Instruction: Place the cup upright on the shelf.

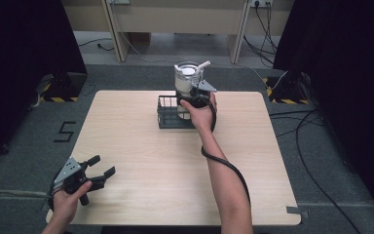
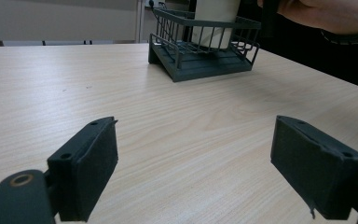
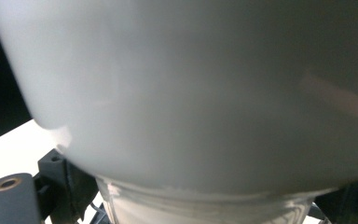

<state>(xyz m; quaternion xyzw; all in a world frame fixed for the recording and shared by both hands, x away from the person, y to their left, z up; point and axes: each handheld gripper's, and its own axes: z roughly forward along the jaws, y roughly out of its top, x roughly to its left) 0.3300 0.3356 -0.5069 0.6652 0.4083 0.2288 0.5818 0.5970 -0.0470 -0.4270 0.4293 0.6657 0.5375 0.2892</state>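
Observation:
A white cup-like vessel with a white stick poking from its top stands in a dark wire basket at the far middle of the wooden table. My right gripper is at the vessel's near side. In the right gripper view the white vessel sits very close, pressed between the two jaws of that gripper. Over the table's front left corner my left gripper is open and holds nothing. The left gripper view looks between that gripper's spread jaws to the basket and vessel.
Bare tabletop lies between the two grippers. The right gripper's black cable trails along the forearm. On the floor are a taped "5" at the left, loose cables at the right, and stand bases with yellow-black tape at both far corners.

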